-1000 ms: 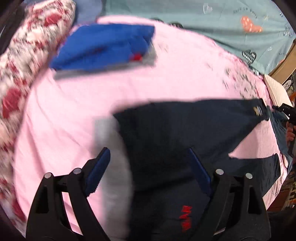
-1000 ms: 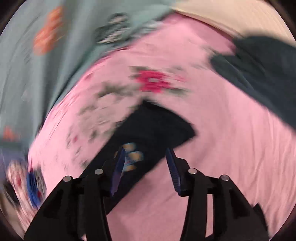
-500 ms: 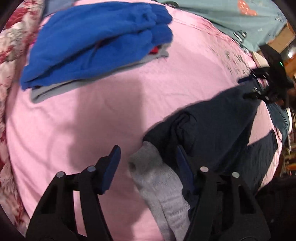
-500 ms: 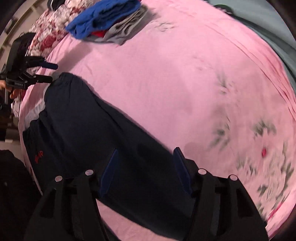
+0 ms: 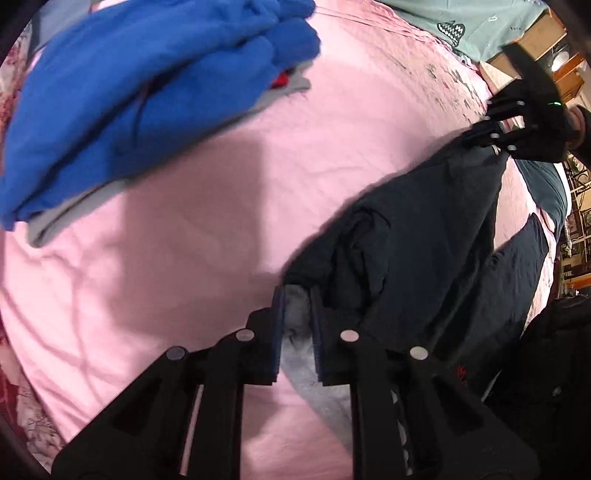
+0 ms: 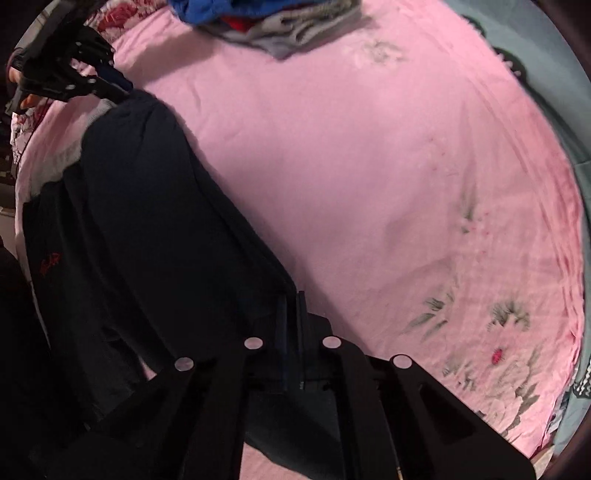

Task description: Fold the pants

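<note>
Dark navy pants (image 5: 424,251) with a grey lining lie across a pink bed sheet (image 5: 184,240). My left gripper (image 5: 297,299) is shut on the waistband end, with the grey lining pinched between its blue pads. My right gripper (image 6: 291,306) is shut on the far edge of a pant leg (image 6: 166,221). Each gripper shows in the other's view: the right one in the left wrist view (image 5: 498,133), the left one in the right wrist view (image 6: 110,86). A small red logo (image 6: 48,264) marks the pants near the waist.
A stack of folded blue and grey clothes (image 5: 140,92) lies on the sheet at the far side, also in the right wrist view (image 6: 266,14). A teal blanket (image 5: 461,22) borders the sheet. A red floral quilt (image 6: 125,11) lies at the bed's edge.
Both grippers were open over the pants; both have now shut, the left on the waistband end and the right on the leg edge.
</note>
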`<move>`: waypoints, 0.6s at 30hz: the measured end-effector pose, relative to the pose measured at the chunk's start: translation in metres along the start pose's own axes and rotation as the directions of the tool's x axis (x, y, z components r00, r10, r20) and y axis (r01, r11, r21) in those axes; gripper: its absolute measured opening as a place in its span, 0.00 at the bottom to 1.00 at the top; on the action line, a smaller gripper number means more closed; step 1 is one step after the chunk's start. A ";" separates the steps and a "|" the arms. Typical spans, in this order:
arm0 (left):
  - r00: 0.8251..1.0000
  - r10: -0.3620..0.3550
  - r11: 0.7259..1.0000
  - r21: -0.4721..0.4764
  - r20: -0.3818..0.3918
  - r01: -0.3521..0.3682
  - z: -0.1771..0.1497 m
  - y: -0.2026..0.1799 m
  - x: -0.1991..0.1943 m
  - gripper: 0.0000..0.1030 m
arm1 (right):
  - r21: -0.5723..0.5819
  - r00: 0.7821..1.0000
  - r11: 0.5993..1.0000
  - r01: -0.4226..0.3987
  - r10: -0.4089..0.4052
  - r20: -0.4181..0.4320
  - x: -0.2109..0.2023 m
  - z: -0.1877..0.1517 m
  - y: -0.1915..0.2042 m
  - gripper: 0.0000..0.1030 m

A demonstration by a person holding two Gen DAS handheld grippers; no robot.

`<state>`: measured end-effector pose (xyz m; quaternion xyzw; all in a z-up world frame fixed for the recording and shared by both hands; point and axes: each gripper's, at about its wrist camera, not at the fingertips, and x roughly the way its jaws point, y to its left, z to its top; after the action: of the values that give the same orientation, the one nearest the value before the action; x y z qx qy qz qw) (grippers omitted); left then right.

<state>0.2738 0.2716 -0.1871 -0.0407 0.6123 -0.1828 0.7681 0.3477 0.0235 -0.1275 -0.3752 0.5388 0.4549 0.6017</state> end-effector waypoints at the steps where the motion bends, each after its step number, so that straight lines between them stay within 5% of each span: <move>1: 1.000 -0.005 1.000 0.001 0.015 0.005 -0.001 0.000 -0.006 0.12 | 0.006 1.000 1.000 0.004 -0.004 0.016 -0.010 -0.005 0.000 0.03; 11: 0.990 0.006 0.985 0.168 0.140 -0.030 -0.034 -0.077 -0.076 0.10 | -0.054 0.989 0.996 0.069 -0.061 0.134 -0.116 -0.077 0.092 0.03; 18: 0.998 -0.061 0.962 0.266 0.020 0.054 -0.114 -0.133 -0.083 0.03 | -0.063 0.998 0.998 -0.026 0.029 0.055 -0.085 -0.140 0.175 0.03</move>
<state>0.1191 0.1933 -0.1004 0.0424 0.5701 -0.2848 0.7695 0.1373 -0.0674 -0.0563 -0.3736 0.5124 0.4901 0.5981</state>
